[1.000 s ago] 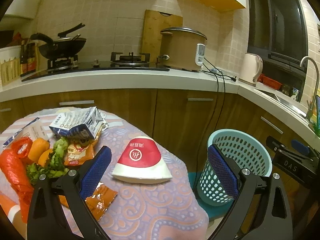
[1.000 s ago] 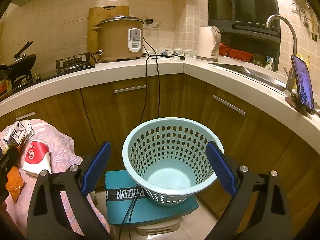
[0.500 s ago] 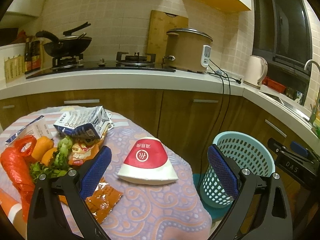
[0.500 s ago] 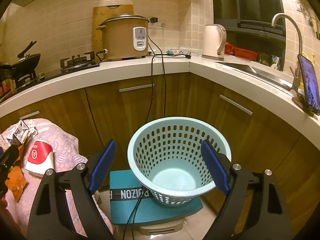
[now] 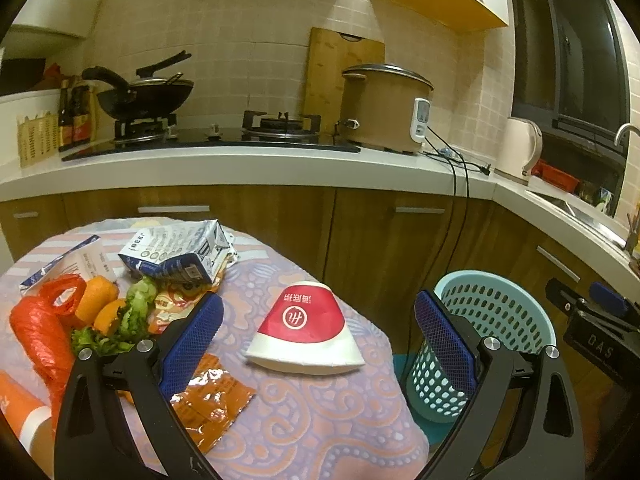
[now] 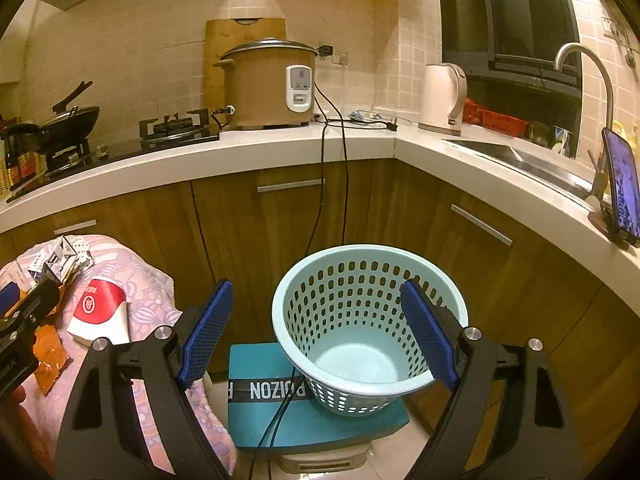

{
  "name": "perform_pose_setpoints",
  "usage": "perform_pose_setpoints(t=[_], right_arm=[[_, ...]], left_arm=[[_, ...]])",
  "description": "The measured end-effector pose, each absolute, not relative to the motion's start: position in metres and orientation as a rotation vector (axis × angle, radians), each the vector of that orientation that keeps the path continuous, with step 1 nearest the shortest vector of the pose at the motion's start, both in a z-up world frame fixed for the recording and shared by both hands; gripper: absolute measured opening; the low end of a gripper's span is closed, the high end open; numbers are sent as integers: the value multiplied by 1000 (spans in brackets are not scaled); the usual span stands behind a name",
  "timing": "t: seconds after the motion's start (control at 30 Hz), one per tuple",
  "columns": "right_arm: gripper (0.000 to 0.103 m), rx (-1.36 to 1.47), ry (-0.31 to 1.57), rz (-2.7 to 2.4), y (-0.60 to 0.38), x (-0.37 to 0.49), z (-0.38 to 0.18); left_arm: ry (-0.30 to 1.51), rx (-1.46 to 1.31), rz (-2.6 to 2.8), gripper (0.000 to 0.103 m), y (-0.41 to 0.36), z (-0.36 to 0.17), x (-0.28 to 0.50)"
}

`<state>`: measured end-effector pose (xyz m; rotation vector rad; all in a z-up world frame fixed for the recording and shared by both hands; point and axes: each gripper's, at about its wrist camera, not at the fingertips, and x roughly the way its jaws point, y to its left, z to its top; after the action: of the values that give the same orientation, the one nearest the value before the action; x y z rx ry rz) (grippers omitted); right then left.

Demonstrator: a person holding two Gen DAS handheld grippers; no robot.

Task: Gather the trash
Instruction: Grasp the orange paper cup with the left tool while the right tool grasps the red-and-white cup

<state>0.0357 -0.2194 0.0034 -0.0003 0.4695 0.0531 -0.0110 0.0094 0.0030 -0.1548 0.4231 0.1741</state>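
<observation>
Basket [image 6: 370, 322] empty — nothing collected yet. Flattened paper cup [image 5: 306, 328], carton [image 5: 176, 254] and sachet [image 5: 212, 402] lie on the table left of it. Left gripper [image 5: 316, 344] wide, empty; right gripper [image 6: 316, 332] closing on nothing.

Warm yellowish indoor light from overhead, kinda dim. Heavy fisheye bending at the edges, black vignette corners. Mostly sharp; the window [image 6: 508, 12] is dark.

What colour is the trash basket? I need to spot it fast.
Light blue basket, clearest in the right wrist view.
</observation>
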Motion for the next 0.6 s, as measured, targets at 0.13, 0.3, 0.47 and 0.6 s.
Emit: perform_pose_setpoints(t=[0.13,0.3,0.47,0.6], right_arm=[[71,-15,462,83,-212,32,8],[49,-30,465,177,-192,28,10],[32,-50,498,337,-157,26,4],[32,-64,520,466,-126,26,0]], left_arm=[[422,-160,189,94,10,6,-21],[423,-154,263,94,21,17,-52],[420,-181,398,94,53,25,-97],[443,-248,540,94,90,21,-143]])
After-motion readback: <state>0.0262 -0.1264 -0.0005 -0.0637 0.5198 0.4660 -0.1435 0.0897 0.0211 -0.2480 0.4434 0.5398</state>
